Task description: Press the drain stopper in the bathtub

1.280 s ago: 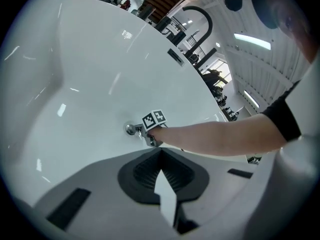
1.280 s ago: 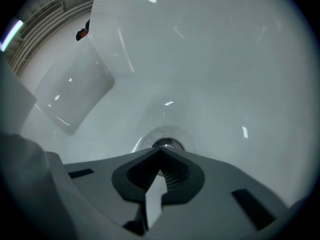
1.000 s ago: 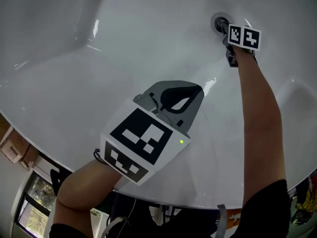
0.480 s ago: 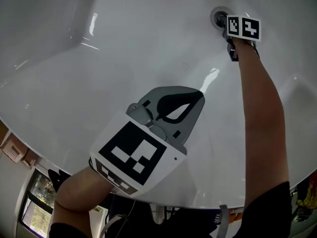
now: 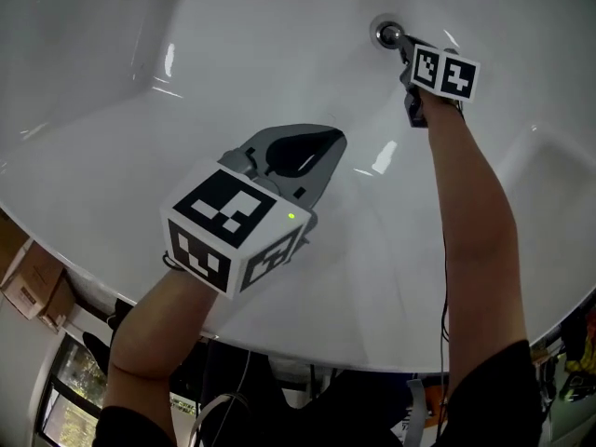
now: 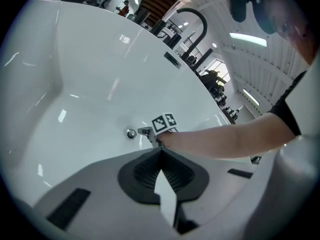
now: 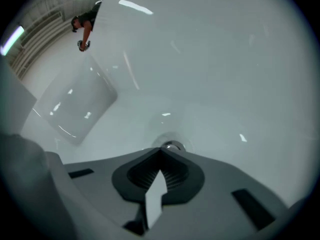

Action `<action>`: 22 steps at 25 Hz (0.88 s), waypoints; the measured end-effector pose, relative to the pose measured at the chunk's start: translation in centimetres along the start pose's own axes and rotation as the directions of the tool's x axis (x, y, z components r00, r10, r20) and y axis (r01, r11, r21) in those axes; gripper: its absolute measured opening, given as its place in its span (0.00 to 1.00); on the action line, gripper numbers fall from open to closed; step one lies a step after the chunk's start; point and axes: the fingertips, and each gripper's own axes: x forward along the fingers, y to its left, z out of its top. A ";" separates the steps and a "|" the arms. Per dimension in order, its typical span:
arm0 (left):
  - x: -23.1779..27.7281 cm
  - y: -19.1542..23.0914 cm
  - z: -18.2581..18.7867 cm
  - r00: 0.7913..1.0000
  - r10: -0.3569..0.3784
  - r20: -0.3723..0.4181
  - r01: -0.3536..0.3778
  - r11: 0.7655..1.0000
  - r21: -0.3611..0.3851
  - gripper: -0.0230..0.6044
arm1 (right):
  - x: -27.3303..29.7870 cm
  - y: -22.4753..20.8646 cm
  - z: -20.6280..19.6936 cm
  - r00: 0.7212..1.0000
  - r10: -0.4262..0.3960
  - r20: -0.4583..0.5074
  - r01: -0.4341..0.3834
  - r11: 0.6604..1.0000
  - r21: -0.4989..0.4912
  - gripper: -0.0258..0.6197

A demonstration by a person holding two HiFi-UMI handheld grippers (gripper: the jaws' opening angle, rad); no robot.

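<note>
The round chrome drain stopper sits in the floor of the white bathtub, at the top of the head view. My right gripper is shut and empty, its tips just beside the stopper on the near side. In the right gripper view the stopper peeks out right past the closed tips of the right gripper. My left gripper hangs shut and empty over the tub's middle, well short of the drain. From the left gripper I see the stopper and the right gripper beyond.
The tub's curved walls rise all round, its near rim at my body. A black arched faucet stands behind the far rim. Cardboard boxes lie on the floor outside at lower left. A person stands far off.
The right gripper has eased back slightly, so more of the stopper shows beyond its tips. The left gripper has turned and drifted left and up in the head view.
</note>
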 end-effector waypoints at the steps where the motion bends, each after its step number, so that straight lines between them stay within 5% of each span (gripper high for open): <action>1: -0.2 0.3 0.1 1.000 0.009 0.017 -0.008 1.000 -0.009 0.04 | -1.9 1.1 -0.1 0.999 0.025 0.024 -0.026 1.000 0.009 0.06; 6: -4.4 1.0 0.5 0.994 0.071 0.079 -0.077 0.994 0.072 0.04 | -12.9 8.4 -1.3 0.979 0.149 0.139 -0.153 0.988 0.018 0.06; 9: -8.7 0.1 0.5 0.992 0.053 0.117 -0.056 0.998 0.029 0.04 | -20.0 12.2 -1.9 0.966 0.153 0.207 -0.168 0.984 0.054 0.06; 15: -14.4 -6.7 1.0 0.990 0.027 0.139 -0.021 0.999 -0.039 0.04 | -34.8 16.2 0.9 0.932 0.160 0.325 -0.181 0.983 0.033 0.06; 22: -19.2 -13.3 4.6 0.988 -0.009 0.155 0.000 0.998 0.057 0.04 | -46.9 21.4 6.5 0.862 0.199 0.466 -0.179 0.980 -0.087 0.06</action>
